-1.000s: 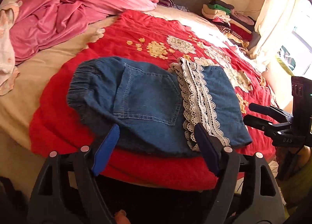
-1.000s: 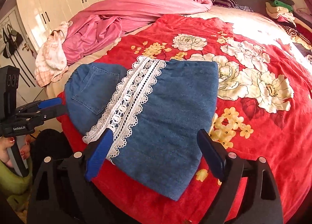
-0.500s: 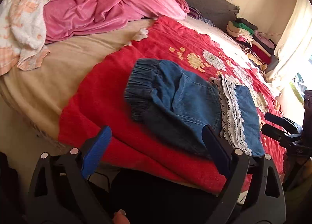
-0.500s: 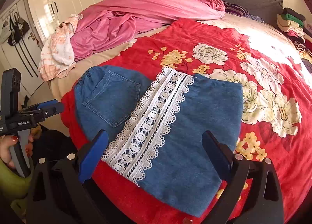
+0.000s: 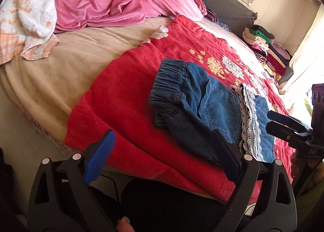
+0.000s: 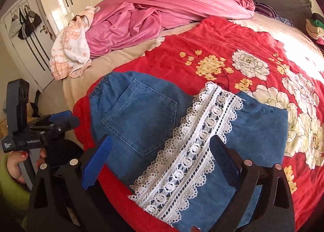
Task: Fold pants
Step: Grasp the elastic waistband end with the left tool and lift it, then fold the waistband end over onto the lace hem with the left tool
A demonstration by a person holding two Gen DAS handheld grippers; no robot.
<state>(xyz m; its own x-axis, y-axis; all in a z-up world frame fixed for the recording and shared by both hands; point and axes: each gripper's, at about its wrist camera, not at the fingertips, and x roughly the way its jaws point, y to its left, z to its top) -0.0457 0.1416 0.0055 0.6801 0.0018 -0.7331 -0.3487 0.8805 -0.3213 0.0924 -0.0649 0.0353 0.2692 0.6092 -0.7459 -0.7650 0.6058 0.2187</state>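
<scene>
- Your left gripper (image 5: 160, 156) stands wide with nothing between its pads; only red blanket (image 5: 125, 98) shows in the gap, so it carries no load and is free to pick its next hold.
- The pants (image 5: 202, 106) lie ahead and to the right of that gripper, their elastic waistband (image 5: 170, 82) at the far left end, a little bunched. That end sits nearest your left tool, which makes it the natural side for the left to take.
- Your right gripper (image 6: 160, 163) is also spread wide and grips nothing. The denim lies directly under and ahead of it, the lace band (image 6: 192, 151) running up between the fingers without either pad pressing on it.
- From the right wrist the back pocket (image 6: 139, 118) is up and left of the gap, and the plain denim panel lies to the right, reaching past the right finger.
- The pants look already folded into a short, stacked shape with the lace on top, resting flat near the blanket's close edge. I judge they sit there so both tools reach them without stretching across the bed.
- With both tools empty and apart, you are likely either done or squaring up for one more fold.
- The pink quilt (image 6: 162, 13) and towel (image 6: 70, 50) lie well beyond, out of your way.
</scene>
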